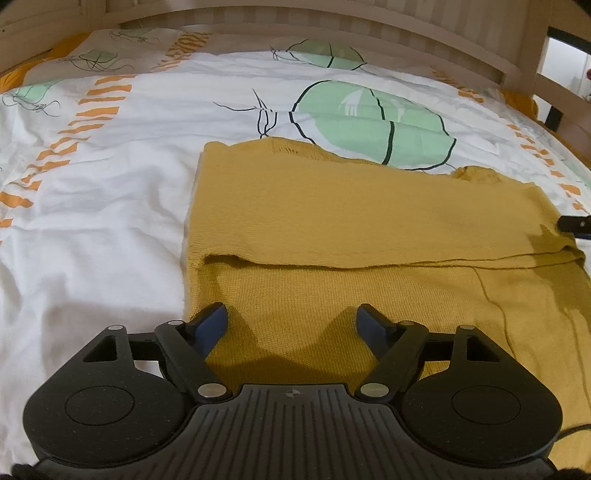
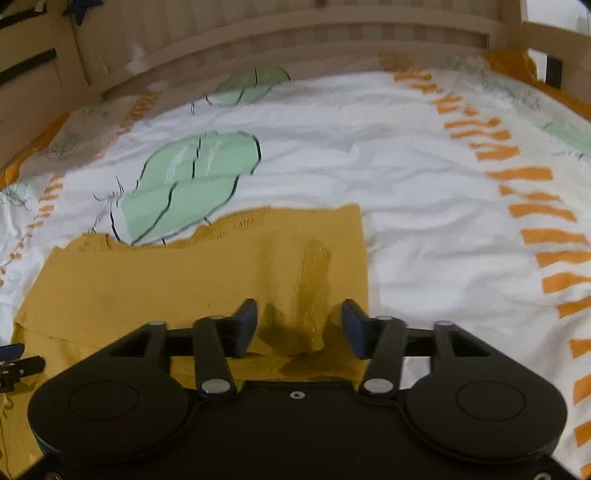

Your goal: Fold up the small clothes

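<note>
A mustard-yellow knit garment (image 1: 351, 221) lies flat on the bed, with its far part folded over the near part along a straight edge. My left gripper (image 1: 291, 325) is open and empty, just above the garment's near left corner. In the right wrist view the same garment (image 2: 177, 273) fills the lower left. My right gripper (image 2: 299, 328) is open over the garment's right edge, where a small raised fold of cloth sits between the fingers without being pinched. The right gripper's tip (image 1: 576, 225) shows at the far right of the left wrist view.
The bed sheet (image 1: 92, 221) is white with green leaf prints and orange stripes. A wooden bed rail (image 1: 332, 37) runs along the far side. Its corner post (image 2: 506, 22) stands at the far right. The left gripper's tip (image 2: 14, 362) shows at the left edge.
</note>
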Tool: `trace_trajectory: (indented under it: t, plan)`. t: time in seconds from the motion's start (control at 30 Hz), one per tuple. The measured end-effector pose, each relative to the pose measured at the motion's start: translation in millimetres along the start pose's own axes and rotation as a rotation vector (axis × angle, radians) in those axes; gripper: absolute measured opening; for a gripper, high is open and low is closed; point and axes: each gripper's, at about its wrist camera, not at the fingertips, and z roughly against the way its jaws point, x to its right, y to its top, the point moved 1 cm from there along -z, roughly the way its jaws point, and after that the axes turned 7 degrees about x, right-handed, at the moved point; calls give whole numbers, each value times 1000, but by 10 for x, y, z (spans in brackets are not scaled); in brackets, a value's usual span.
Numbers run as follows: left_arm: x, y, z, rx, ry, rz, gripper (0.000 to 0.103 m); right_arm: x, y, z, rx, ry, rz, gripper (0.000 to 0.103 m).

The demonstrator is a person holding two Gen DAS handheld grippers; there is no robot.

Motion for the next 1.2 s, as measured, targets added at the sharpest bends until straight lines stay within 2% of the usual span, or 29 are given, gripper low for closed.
trace_trajectory:
  t: [0.17,0.3,0.43,0.53,0.6,0.67,0.87,1.07,1.2]
  plan:
    - [13,3,-12,-3,3,0,80,39,72,18,48,-30,-19,60]
    - [5,-1,-22,-2,-2,0,81,170,102,-92,33,-72,-77,60]
    - [19,-10,-28,0,1,4,82,39,4,-261,-27,-85,22,61]
    - [14,-10,-28,1,-2,5,82,-66,-54,-301,-22,-104,92,63]
    - [13,-7,-25,0,-4,6,82,-66,-55,-294,-16,-118,121,68]
    - [10,-7,-25,0,-5,8,82,-16,-53,-285,-6,-161,157,78]
    - [30,-5,-19,2,3,15,83,163,-20,-173,12,-264,119,78]
    - [29,0,-22,3,6,26,83,92,25,7,81,-181,63,79]
    - [35,10,-33,-1,9,32,88,-31,120,-167,61,-168,89,80]
